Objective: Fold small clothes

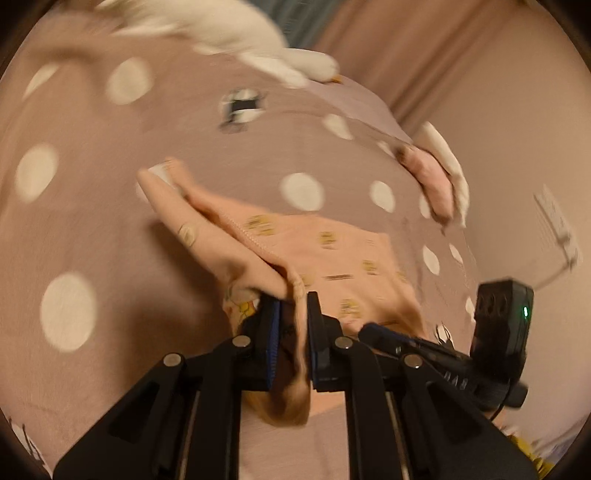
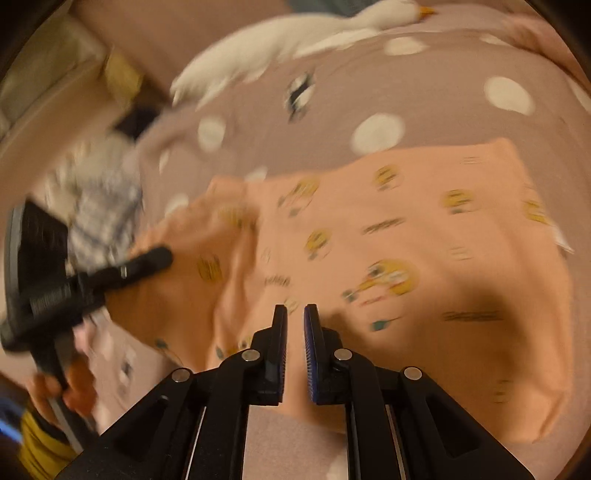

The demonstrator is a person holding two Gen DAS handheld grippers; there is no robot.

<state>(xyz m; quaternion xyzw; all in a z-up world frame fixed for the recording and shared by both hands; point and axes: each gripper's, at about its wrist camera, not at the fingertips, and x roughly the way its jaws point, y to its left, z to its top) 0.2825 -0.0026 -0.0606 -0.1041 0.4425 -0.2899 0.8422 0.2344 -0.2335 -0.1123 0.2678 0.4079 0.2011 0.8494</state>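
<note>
The peach garment (image 2: 406, 258), a soft knit printed with small yellow cartoon birds and dark lettering, lies mostly flat on the bedspread (image 2: 443, 62) just ahead of the right tongs (image 2: 295, 314), its left part rumpled into loose folds. In the left wrist view the same garment (image 1: 332, 254) rises in a creased ridge with a stitched seam toward the left tongs (image 1: 293, 299), whose black arms with blue ribbed pads are clamped on a bunched fold of it; a strip of cloth hangs down between them. The right tongs hover over the garment with their pads a narrow gap apart and nothing between them. The bedspread is a dusty mauve woven cloth with large cream dots. Beyond both tongs, at its far edge, lies a white plush bird (image 2: 295, 33) with an orange beak. Left of the right tongs sits a crumpled grey-and-white checked cloth (image 2: 99, 206), blurred. To the right of the left tongs, a small pink-and-white fabric piece (image 1: 439, 181) rests at the bedspread's edge.
</note>
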